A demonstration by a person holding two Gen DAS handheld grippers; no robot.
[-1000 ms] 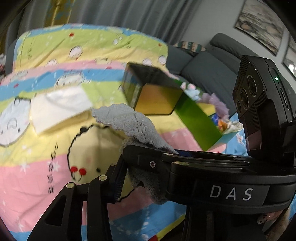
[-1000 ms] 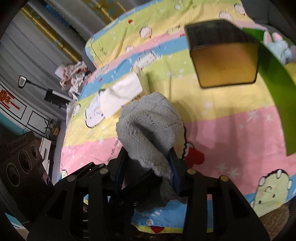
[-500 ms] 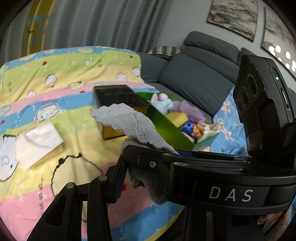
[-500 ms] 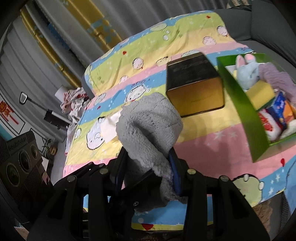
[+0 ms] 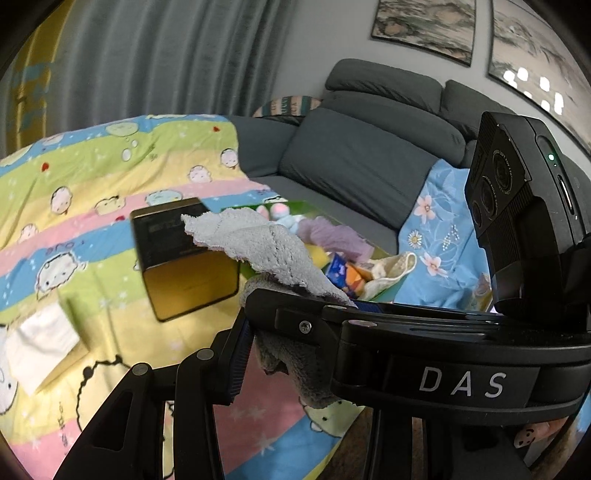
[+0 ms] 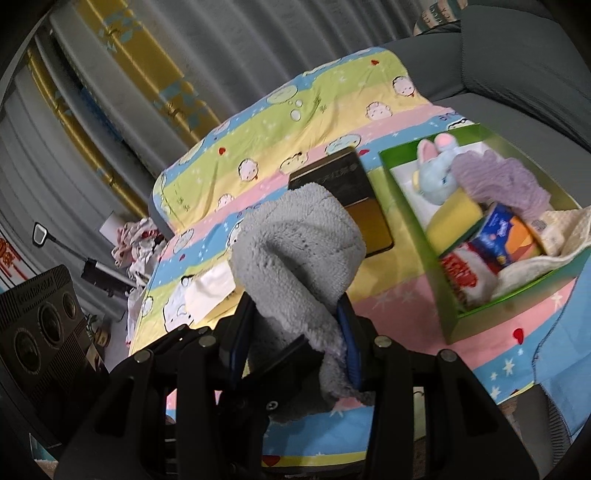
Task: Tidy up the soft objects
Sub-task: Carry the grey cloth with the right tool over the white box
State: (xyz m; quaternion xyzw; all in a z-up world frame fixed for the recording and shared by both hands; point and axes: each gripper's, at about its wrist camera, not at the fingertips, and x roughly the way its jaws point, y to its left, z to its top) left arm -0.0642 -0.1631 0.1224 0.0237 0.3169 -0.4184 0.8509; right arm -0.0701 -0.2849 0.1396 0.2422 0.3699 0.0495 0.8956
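Both tongs clamp the same grey cloth (image 6: 295,254): the right tongs (image 6: 295,325) pinch its bunched fleecy middle, and the left tongs (image 5: 251,332) grip a lower fold, seemingly so the floppy fabric cannot sag during carrying. The cloth hangs above the striped cartoon blanket (image 6: 258,122), short of the green box (image 6: 476,321). Beside that box sits a rigid gold tin (image 6: 369,218); inside it lie a plush bunny (image 6: 436,173) and a purple knit (image 6: 502,177).

One grey cloth (image 6: 295,251), one gold tin (image 6: 354,199), one green tray (image 6: 454,325), one plush rabbit (image 6: 436,173), one yellow sponge (image 6: 454,221), one white tissue pack (image 5: 44,343) and two wall pictures (image 5: 424,26) are counted.
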